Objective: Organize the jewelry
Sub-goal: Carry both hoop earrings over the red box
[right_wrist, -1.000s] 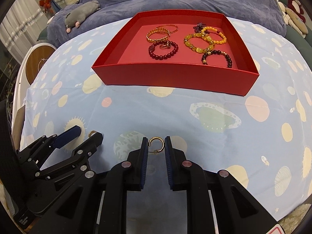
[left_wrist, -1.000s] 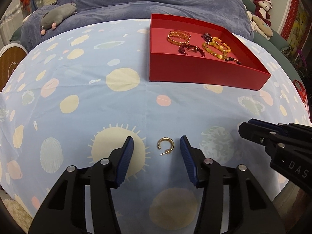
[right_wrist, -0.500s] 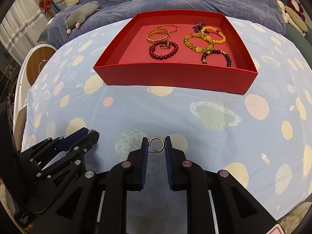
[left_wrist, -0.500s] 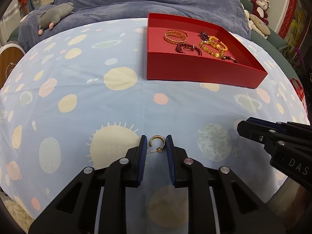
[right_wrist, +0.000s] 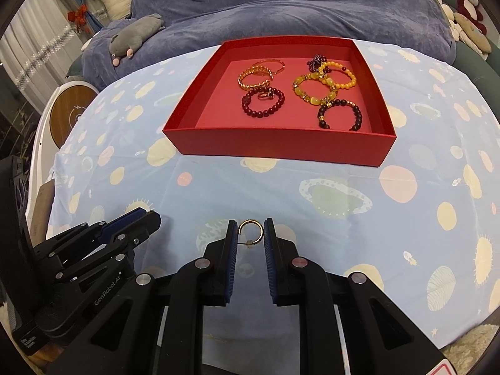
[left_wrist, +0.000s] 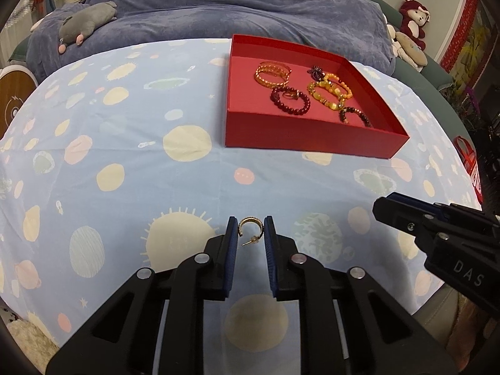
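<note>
Each claw is pinching a gold hoop earring, left claw [left_wrist: 252, 229] and right claw [right_wrist: 251, 229], above the counter [left_wrist: 125, 143]; either thin hoop risks slipping before reaching the red tray [right_wrist: 281, 145].

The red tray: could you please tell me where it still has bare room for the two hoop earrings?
In the red tray, the near-left floor beside the dark red bracelet is bare. The right half is crowded with the yellow bracelets.
</note>
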`<state>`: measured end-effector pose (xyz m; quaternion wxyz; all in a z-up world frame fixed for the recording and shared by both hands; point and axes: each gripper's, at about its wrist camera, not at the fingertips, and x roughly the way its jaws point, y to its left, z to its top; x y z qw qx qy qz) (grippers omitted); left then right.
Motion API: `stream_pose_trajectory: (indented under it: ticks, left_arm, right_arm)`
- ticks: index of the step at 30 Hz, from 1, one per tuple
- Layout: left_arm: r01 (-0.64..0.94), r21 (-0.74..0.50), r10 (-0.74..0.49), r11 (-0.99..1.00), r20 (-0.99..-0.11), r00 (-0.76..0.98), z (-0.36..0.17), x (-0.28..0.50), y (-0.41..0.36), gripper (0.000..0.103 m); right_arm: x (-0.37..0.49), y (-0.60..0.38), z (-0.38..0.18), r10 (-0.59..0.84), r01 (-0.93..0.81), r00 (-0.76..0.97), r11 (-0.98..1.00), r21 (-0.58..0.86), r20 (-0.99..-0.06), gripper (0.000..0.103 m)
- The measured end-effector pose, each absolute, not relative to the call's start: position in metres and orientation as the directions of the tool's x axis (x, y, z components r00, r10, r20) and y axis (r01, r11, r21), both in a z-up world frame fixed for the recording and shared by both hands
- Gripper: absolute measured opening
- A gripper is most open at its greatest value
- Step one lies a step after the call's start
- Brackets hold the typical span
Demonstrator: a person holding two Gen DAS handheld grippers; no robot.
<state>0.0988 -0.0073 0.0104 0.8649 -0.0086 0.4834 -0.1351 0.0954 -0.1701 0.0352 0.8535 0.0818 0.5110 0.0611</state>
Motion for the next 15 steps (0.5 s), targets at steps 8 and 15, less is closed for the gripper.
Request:
stream_pose_trajectory:
  ticks: [8,15]
  left_arm:
    - [0.262,-0.14,-0.267,0.955,-0.793,0.547,0.063,0.142,-0.033,0.017]
    - [0.277,-0.116,-0.268,0.954,-0.744,0.612,0.094,0.207,-0.063,0.017]
  right_arm:
    - [0.125,-0.191,0.084,0.197,-0.019,0.555,0.974,0.224,-0.809,0.016]
    - [0.183,-0.212,0.111,0.187,-0.022,0.61,0.975,0.22,-0.77,0.016]
